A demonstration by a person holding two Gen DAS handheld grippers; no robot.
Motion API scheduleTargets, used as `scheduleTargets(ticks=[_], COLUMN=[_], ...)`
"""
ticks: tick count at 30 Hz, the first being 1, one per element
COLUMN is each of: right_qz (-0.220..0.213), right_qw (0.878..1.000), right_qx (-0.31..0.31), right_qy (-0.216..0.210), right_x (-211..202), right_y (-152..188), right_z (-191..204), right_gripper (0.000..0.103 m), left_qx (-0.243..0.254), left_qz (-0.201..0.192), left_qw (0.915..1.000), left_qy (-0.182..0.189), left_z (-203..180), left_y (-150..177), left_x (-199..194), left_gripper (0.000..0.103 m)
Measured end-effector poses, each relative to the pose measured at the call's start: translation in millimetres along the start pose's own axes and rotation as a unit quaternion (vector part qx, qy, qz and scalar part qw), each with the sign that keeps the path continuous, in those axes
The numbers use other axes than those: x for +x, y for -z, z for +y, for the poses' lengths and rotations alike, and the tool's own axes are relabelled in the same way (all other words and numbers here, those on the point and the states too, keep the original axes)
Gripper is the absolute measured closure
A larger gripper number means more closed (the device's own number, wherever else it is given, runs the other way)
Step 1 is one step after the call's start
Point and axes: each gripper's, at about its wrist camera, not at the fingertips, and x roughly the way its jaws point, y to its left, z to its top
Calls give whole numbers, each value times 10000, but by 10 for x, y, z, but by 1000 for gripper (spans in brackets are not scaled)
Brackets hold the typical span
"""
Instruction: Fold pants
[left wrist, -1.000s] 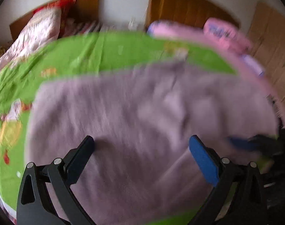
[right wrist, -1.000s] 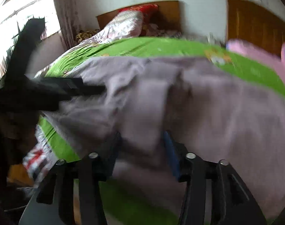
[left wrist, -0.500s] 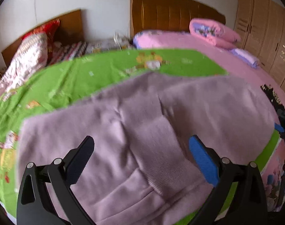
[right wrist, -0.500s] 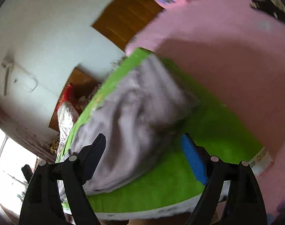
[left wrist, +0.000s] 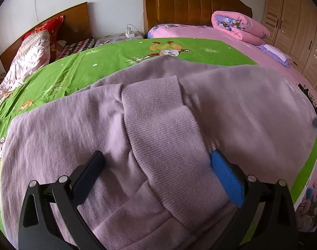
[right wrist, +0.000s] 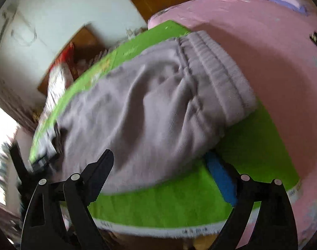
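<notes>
Pants (left wrist: 158, 129) lie folded on the green sheet (left wrist: 121, 62); left gripper (left wrist: 156, 164) jaws spread wide, right gripper (right wrist: 160, 164) jaws opening, pinching nothing.

Left tongs (left wrist: 156, 162) pointing down at a slant, arms spread wide apart, one dark pad (left wrist: 89, 173) on one side and one blue pad (left wrist: 225, 177) on the other, pinching nothing. Right tongs (right wrist: 160, 166) also tipping down, tilted over to one side, jaws opening wider, pads pressing on nothing. Showing too as a small blue tip at the far right edge of the left view.
</notes>
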Motion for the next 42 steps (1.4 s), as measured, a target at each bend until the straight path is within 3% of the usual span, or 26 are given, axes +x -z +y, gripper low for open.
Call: scheduleTargets(ticks=[6, 10, 13, 18, 21, 29, 32, 38, 42], right_qz=[-381, -274, -283, -454, -783, -1452, -1730, -2276, -2381], right_qw=[9962, 9989, 9986, 9975, 9955, 9819, 9796, 9727, 9514], right_qx=[787, 154, 172, 370, 523, 1040, 859, -369, -1948], right_qy=[-8, 339, 415, 398, 80, -628, -549, -268, -108], right_x=[73, 125, 128, 120, 38, -141, -223, -319, -241], right_y=[-276, -226, -219, -192, -110, -65, -141, -270, -113], right_z=[-136, 44, 50, -24, -100, -104, 170, 1141, 2174], right_gripper=[16, 16, 24, 50, 60, 65, 66, 68, 69], left_qx=[-4, -2, 11, 12, 2, -19, -56, -471, -1049], left_qz=[-19, -29, -31, -33, -38, -54, -92, -380, -997], left_qw=[10000, 10000, 10000, 10000, 10000, 10000, 9999, 9963, 9846], left_qy=[47, 33, 22, 26, 33, 60, 128, 608, 980], left_z=[15, 11, 10, 6, 4, -16, 8, 198, 617], left_y=[27, 34, 37, 39, 39, 36, 37, 62, 143], left_x=[-15, -19, -20, -24, -26, -48, -63, -231, -708], left_gripper=[1, 1, 1, 1, 1, 1, 1, 2, 2])
